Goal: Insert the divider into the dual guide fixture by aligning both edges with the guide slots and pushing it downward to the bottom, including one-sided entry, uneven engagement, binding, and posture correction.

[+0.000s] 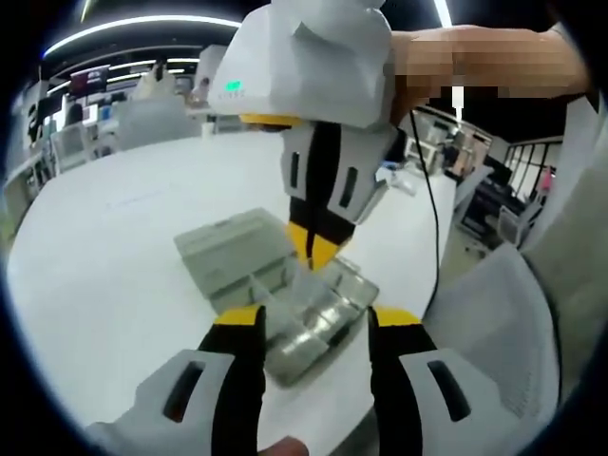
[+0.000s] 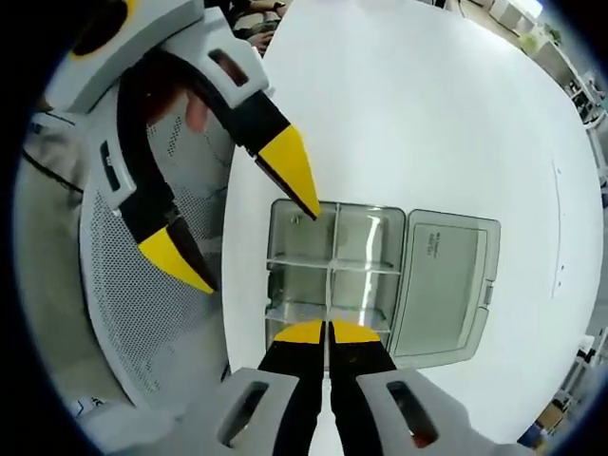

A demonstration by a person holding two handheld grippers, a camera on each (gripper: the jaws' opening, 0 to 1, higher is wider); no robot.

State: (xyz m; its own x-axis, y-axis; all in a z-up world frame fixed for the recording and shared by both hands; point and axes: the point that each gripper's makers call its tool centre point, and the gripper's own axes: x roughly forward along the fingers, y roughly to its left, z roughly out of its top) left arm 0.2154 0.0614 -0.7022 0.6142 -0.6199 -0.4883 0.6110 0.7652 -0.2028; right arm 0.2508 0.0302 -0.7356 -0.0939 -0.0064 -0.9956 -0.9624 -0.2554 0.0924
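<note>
A clear plastic compartment box (image 2: 299, 237), the guide fixture, lies on the white table (image 2: 427, 114) with its lid (image 2: 446, 280) folded open to one side. A thin clear divider (image 2: 329, 285) stands lengthwise in the box, crossing a transverse wall. My right gripper (image 2: 328, 332) is shut on the divider's near edge. In the left gripper view the right gripper (image 1: 312, 249) comes down from above onto the box (image 1: 242, 249). My left gripper (image 1: 315, 323) is open just short of the box, holding nothing. Its yellow fingertips (image 2: 290, 171) hover at the box's corner.
The box sits close to the table's edge (image 2: 226, 285), beyond which is white perforated fabric (image 2: 142, 313). A black cable (image 1: 432, 218) hangs from the right gripper. Shelves and desks (image 1: 85, 114) stand far behind. Bare table surface (image 1: 114, 247) spreads beyond the box.
</note>
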